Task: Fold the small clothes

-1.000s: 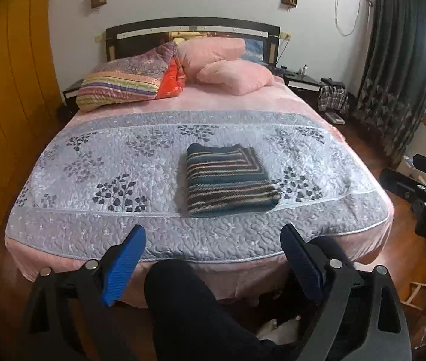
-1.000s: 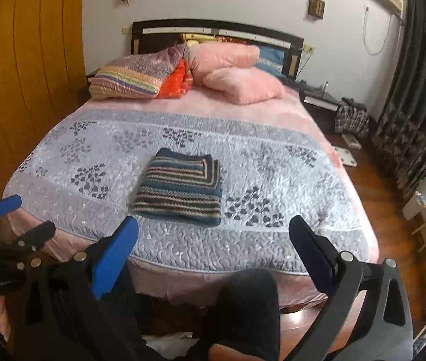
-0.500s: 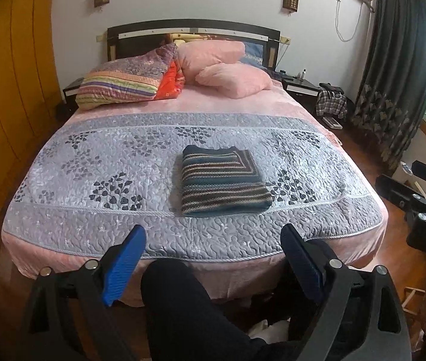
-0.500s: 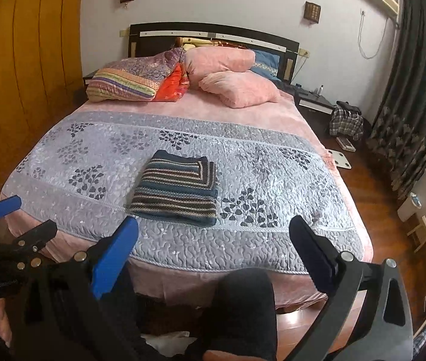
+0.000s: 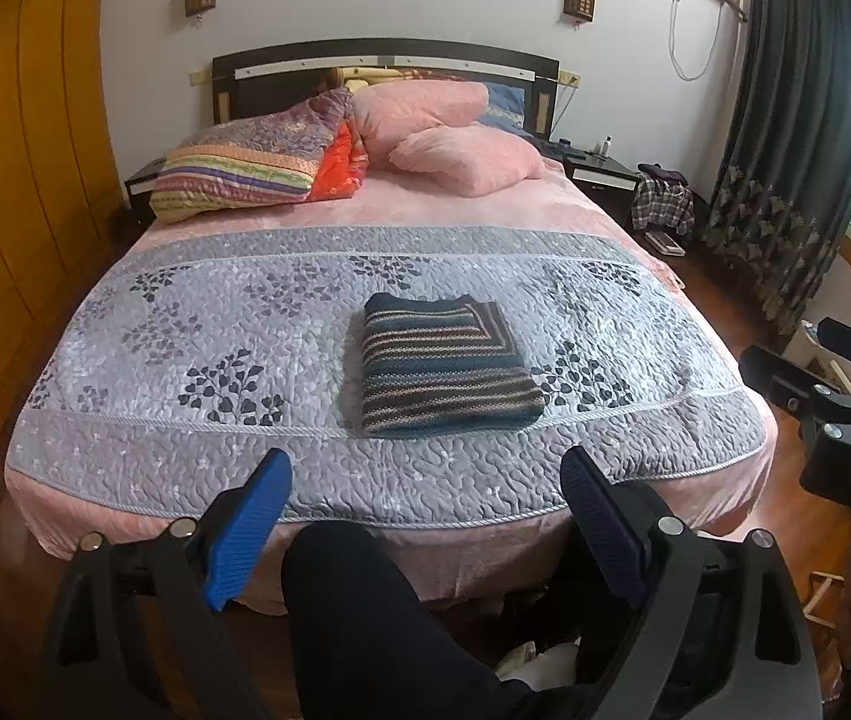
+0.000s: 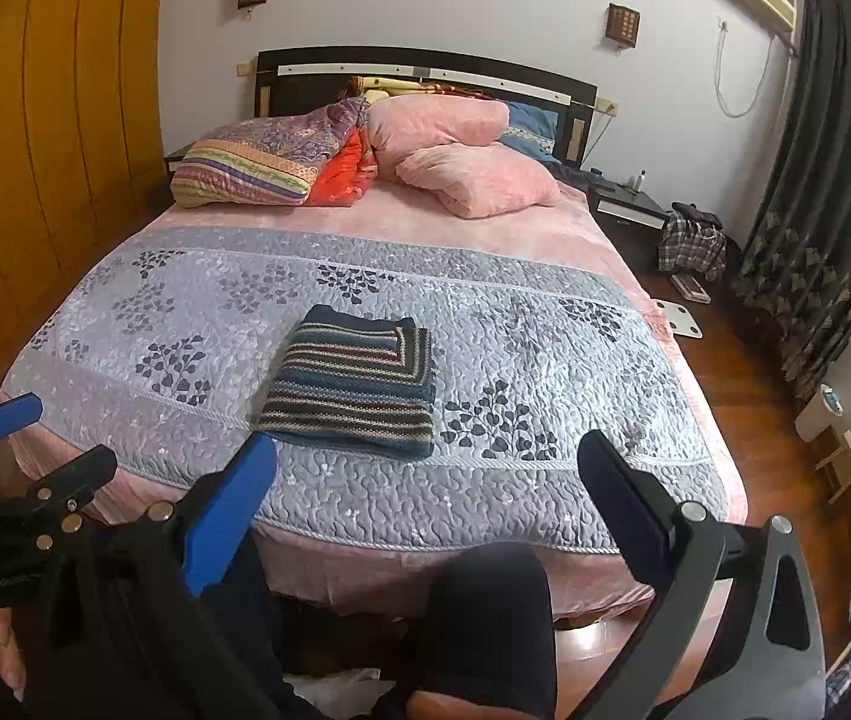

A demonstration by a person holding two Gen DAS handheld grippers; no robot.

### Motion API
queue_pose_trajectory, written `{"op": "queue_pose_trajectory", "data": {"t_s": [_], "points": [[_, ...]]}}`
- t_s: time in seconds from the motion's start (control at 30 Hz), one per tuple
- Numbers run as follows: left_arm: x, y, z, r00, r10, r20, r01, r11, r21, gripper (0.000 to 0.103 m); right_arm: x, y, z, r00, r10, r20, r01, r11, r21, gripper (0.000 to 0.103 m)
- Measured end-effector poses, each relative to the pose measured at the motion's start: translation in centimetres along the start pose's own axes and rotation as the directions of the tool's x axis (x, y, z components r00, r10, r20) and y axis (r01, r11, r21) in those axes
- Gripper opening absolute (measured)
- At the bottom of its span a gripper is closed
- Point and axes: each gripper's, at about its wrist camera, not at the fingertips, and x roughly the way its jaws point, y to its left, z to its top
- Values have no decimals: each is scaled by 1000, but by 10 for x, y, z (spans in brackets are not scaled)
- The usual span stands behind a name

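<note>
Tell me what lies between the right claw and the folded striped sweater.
Nothing visible blocks it. Only bare grey quilt lies between the open right claw and the striped sweater. The person's knee sits lower, before the bed edge.

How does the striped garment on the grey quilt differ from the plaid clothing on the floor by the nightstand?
The striped garment is folded into a flat, neat rectangle; the plaid clothing sits in a loose, crumpled heap. The striped garment lies on the grey quilt near the foot of the bed; the plaid clothing is off the bed, beside the nightstand. Stripes versus checks. Neither gripper touches either one.
</note>
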Motion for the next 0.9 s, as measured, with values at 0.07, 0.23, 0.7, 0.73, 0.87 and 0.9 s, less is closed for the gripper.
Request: {"op": "queue_pose_trajectory", "data": {"t_s": [0.07,0.23,0.7,0.73,0.87,0.9], "points": [[0,0,0,1000,0,1,0,1000,-1,91,0,0,0,1000,3,-1,-3,1000,-1,100],[0,-2,2,1000,-2,0,2,1000,-3,91,3,0,2,1000,6,-6,-6,1000,0,100],[2,-5,6,1000,-1,-8,1,1000,8,91,12,-4,0,1000,18,-18,-18,1000,14,100],[3,-5,7,1000,0,-9,0,1000,9,91,12,-4,0,1000,18,-18,-17,1000,13,100],[2,-7,7,1000,1,-8,-1,1000,14,91,13,-4,0,1000,17,-18,-17,1000,16,100],[2,-7,7,1000,1,-9,-1,1000,13,91,13,-4,0,1000,16,-17,-16,1000,18,100]]}}
